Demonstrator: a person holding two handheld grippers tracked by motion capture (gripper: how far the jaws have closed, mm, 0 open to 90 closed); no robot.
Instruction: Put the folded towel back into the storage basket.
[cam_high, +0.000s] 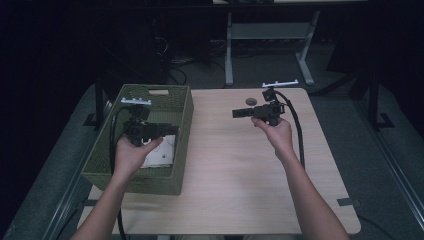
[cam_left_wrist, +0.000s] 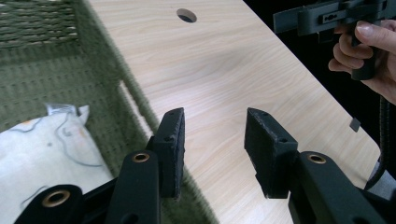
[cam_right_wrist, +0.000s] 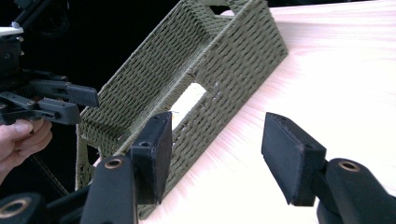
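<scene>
Your left tongs (cam_high: 167, 129) hang spread and empty over the green woven basket (cam_high: 182, 120), just above the white pouch (cam_high: 161, 152) lying inside it, likely because it was dropped there. Your right tongs (cam_high: 237, 113), also spread with nothing between them, hover above the table (cam_high: 225, 165), right of the basket.

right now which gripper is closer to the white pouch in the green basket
Left. The left gripper hangs over the green basket, just above the white pouch. The right gripper is out over the bare table, well clear of the basket.
</scene>
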